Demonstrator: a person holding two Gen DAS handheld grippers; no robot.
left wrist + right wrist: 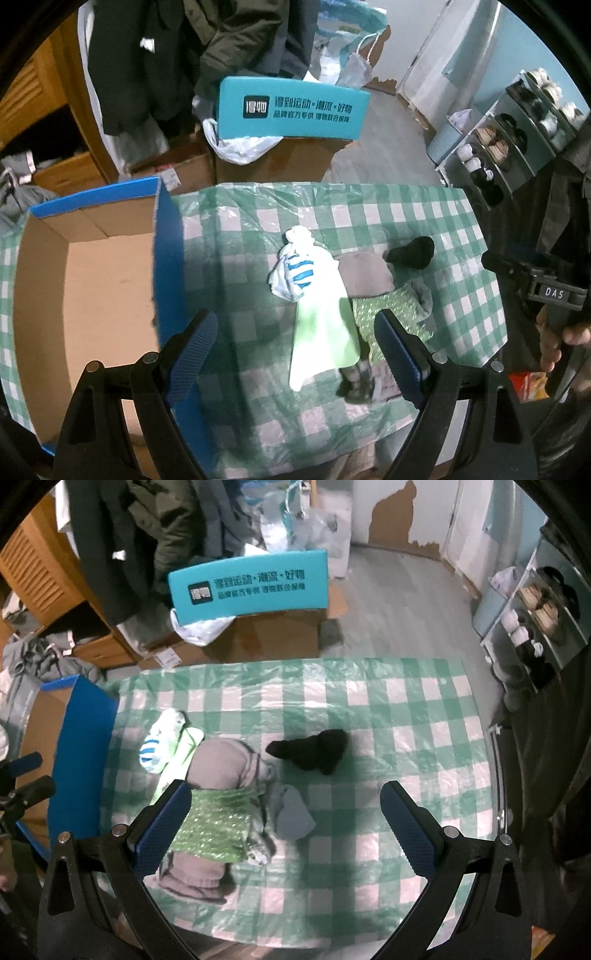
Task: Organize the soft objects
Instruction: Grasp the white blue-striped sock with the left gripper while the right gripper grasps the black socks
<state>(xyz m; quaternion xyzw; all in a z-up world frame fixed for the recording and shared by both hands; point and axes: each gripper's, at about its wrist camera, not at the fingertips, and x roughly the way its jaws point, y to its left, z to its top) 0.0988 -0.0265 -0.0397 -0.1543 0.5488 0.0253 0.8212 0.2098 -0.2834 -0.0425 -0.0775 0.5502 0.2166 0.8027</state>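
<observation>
A table covered with a green-and-white checked plastic cloth [369, 701] carries a loose heap of soft things, and every place here is told from that heap. The left gripper [295, 354] hovers above the heap's near end with its blue-padded jaws spread wide and nothing between them. The right gripper [286, 823] hangs over the heap's right side, jaws likewise wide apart and empty.

At the far left of the heap lies a white sock with blue stripes [293, 271], bunched up and touching a pale green cloth [325, 332] that stretches toward the camera. Just right of these sits a grey folded garment [219, 764], with a piece of shiny green bubble wrap [214, 823] lying over its middle. A small grey-blue cloth [293, 814] rests against the heap's right edge. A black fuzzy sock [314, 751] lies a little apart, beyond the heap to the right.

Left of the heap stands an open cardboard box with blue outer walls [168, 258], its brown inside bare. Beyond the table, behind the heap, a teal box with printed white lettering [291, 109] rests on a brown carton.
</observation>
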